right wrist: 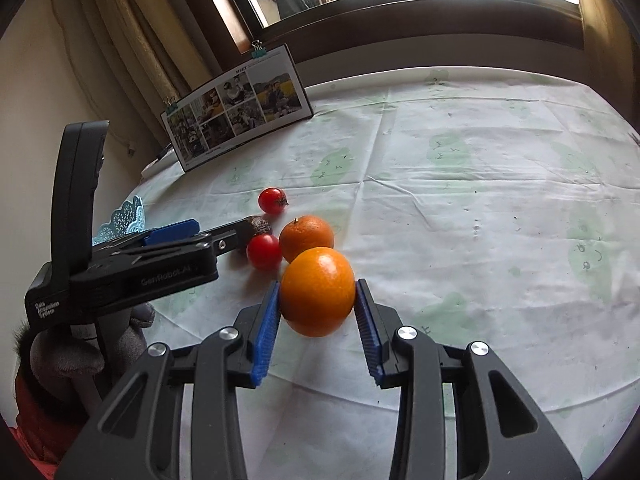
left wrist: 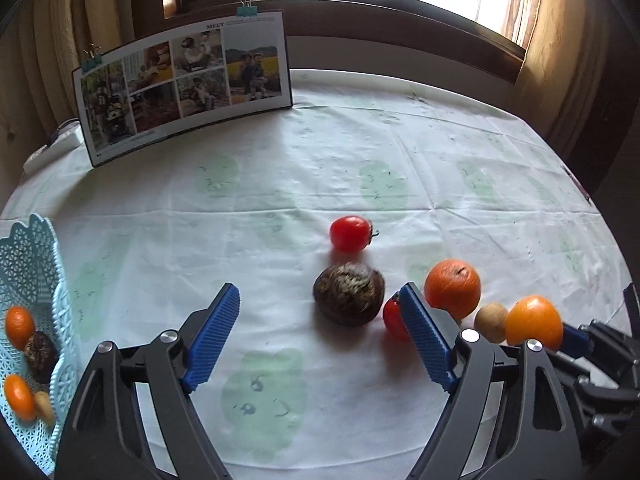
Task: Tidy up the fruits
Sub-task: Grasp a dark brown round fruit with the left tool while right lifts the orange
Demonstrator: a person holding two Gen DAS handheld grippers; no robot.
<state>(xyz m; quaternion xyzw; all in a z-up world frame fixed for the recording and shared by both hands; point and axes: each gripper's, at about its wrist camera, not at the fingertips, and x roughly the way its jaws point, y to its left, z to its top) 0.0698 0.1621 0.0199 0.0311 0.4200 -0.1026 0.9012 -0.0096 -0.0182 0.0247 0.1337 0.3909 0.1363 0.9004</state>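
Left wrist view: the left gripper point(left wrist: 320, 340) hovers with jaws wide and empty near a brown fruit point(left wrist: 349, 293); the blue basket point(left wrist: 32, 272) sits far left. Right wrist view: the right gripper point(right wrist: 316, 328) clamps an orange point(right wrist: 317, 291), likely bound for the basket next.

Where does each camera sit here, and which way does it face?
Left wrist: behind the open left claw, facing the window over the brown fruit; basket at left.
Right wrist: behind the right claw closed on an orange; a gloved hand shows.
Shared: photo board, far tomato.
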